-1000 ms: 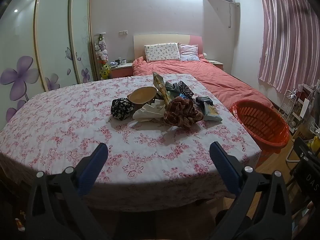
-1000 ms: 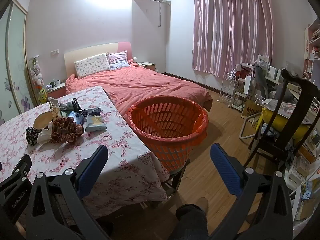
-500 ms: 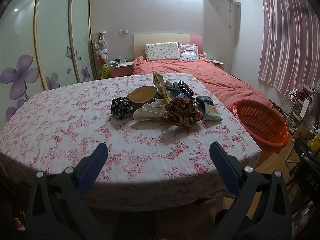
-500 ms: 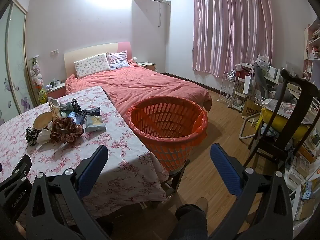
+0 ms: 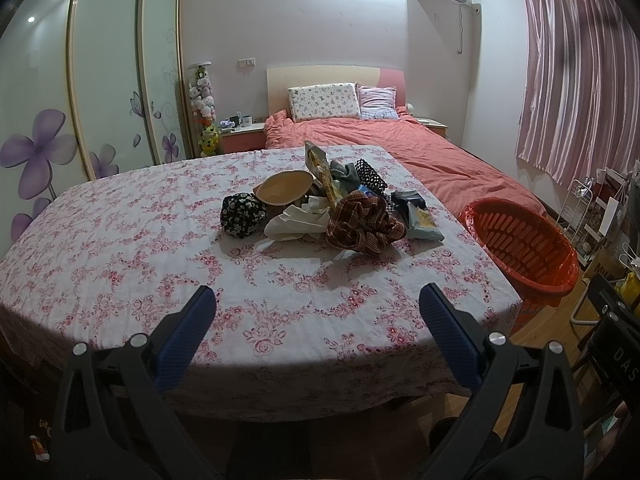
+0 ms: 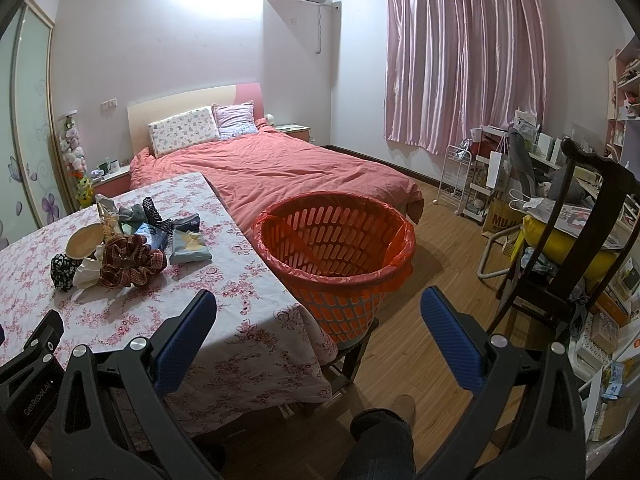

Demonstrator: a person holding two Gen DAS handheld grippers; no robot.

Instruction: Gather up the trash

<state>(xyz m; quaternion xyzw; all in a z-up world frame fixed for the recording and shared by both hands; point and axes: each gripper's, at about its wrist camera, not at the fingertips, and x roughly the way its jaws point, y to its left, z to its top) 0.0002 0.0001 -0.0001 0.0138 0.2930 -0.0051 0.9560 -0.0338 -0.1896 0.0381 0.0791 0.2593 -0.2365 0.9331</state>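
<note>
Left gripper and right gripper: fingers spread, holding nothing. Approach the trash pile on the surface low, taking one edge item; orange basket stands just beside.

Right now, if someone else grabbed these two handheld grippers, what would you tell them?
Left gripper: open, empty, short of the pile.
Right gripper: open, empty, facing the orange basket.
The trash pile sits mid-table on the floral cloth; it includes a brown plaid scrunchie and crumpled white paper.
The basket stands beside the table's right edge and looks empty.
Nothing collected yet; every piece remains.
</note>
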